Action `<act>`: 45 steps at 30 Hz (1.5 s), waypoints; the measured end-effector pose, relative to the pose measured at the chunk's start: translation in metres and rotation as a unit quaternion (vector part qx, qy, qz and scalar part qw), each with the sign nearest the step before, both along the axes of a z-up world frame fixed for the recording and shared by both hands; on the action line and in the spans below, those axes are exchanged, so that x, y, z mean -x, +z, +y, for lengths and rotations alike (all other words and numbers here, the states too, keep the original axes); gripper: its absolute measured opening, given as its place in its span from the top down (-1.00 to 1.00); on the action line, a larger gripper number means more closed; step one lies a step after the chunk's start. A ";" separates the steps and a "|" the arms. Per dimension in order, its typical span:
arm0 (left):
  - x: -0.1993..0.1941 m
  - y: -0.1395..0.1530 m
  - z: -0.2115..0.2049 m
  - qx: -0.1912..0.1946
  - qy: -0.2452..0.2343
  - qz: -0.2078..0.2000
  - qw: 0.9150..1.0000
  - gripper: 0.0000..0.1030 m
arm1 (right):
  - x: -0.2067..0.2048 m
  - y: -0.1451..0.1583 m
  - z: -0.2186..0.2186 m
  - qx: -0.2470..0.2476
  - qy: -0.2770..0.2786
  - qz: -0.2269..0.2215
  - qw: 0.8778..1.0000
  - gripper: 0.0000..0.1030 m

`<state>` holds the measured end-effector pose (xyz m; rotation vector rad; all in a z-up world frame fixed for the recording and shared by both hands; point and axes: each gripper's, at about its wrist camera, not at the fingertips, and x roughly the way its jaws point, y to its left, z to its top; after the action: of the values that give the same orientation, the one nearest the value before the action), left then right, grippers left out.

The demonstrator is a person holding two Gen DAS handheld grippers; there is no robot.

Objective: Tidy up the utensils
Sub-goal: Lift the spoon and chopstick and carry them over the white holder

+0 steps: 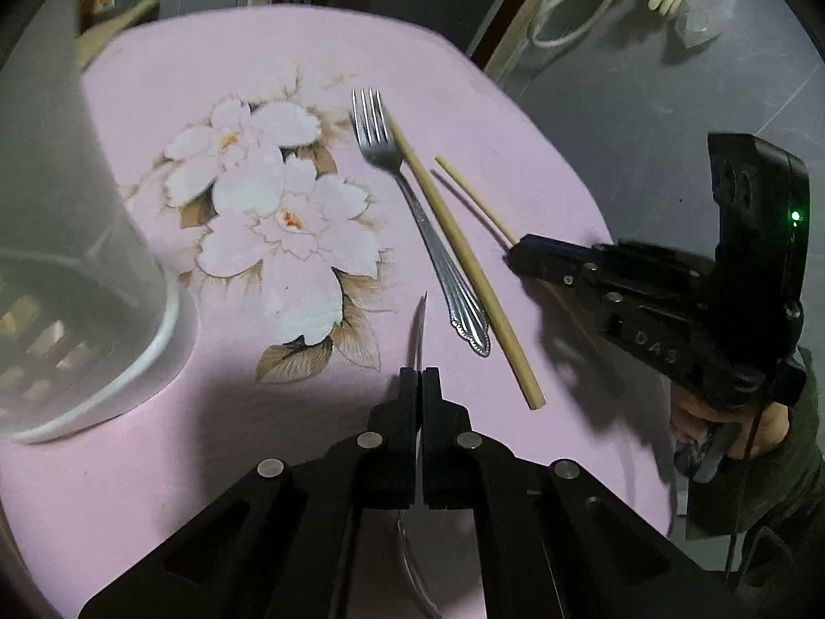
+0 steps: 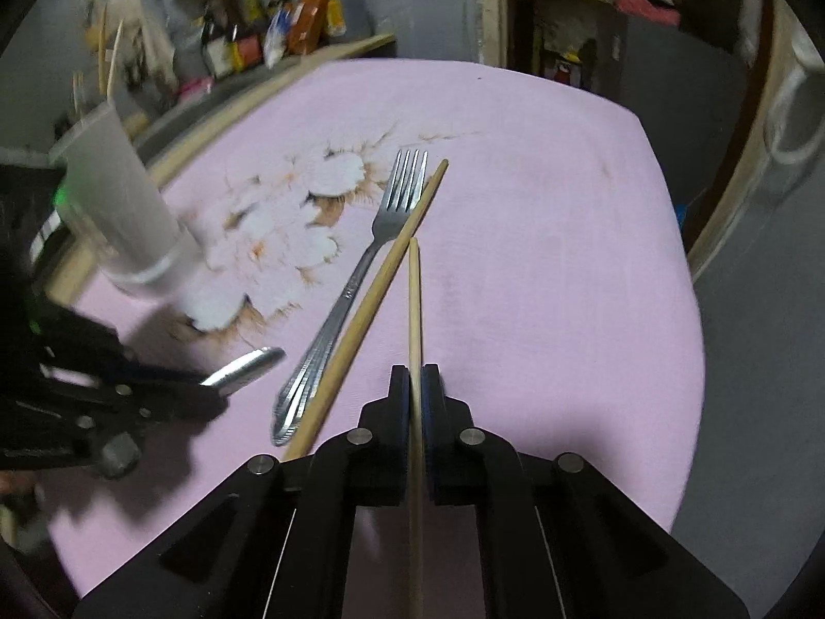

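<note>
Clamping a spoon [image 1: 418, 330], left tool [image 1: 418, 376]; right tool [image 2: 415, 376] pinches a chopstick [image 2: 414, 299].

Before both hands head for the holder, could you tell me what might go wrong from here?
1. The right tool pinches its chopstick edge-on, so it may pivot or slip.
2. The left tool grips a thin metal utensil that could twist loose.
3. The white holder seems light; a bump might tip it.

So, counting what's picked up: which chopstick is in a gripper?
The thinner chopstick, clamped in the right gripper; the thicker one lies beside the fork.
</note>
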<state>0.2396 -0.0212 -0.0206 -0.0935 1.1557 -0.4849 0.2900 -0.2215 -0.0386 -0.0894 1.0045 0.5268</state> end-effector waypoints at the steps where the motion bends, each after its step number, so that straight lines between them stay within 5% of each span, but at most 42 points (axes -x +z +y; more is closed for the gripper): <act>1: 0.004 0.002 0.001 0.001 0.002 -0.012 1.000 1.00 | 0.004 0.002 -0.004 -0.019 -0.009 -0.005 1.000 0.95; 5: 0.019 0.011 0.008 0.015 0.020 -0.058 0.998 1.00 | 0.028 0.020 -0.012 -0.071 -0.034 -0.061 0.995 0.95; 9: 0.051 0.033 0.008 0.025 0.044 -0.150 0.987 1.00 | 0.055 0.041 -0.015 -0.130 -0.048 -0.146 0.980 0.95; 14: 0.076 0.070 0.013 0.034 0.075 -0.282 0.956 1.00 | 0.082 0.070 0.002 -0.148 -0.051 -0.280 0.947 0.95; 22: 0.069 0.120 0.026 0.052 0.122 -0.395 0.909 1.00 | 0.095 0.110 0.033 -0.215 -0.039 -0.405 0.888 0.95; 35: 0.059 0.152 0.128 0.056 0.221 -0.466 0.855 1.00 | 0.069 0.151 0.101 -0.331 0.000 -0.431 0.840 0.95; 45: 0.039 0.136 0.189 0.096 0.275 -0.466 0.835 1.00 | 0.034 0.135 0.146 -0.373 0.002 -0.390 0.842 0.95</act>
<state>0.2008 0.1677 0.1151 -0.3162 0.0817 -0.0786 0.2557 -0.0758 0.0963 0.3724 -0.0432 0.7677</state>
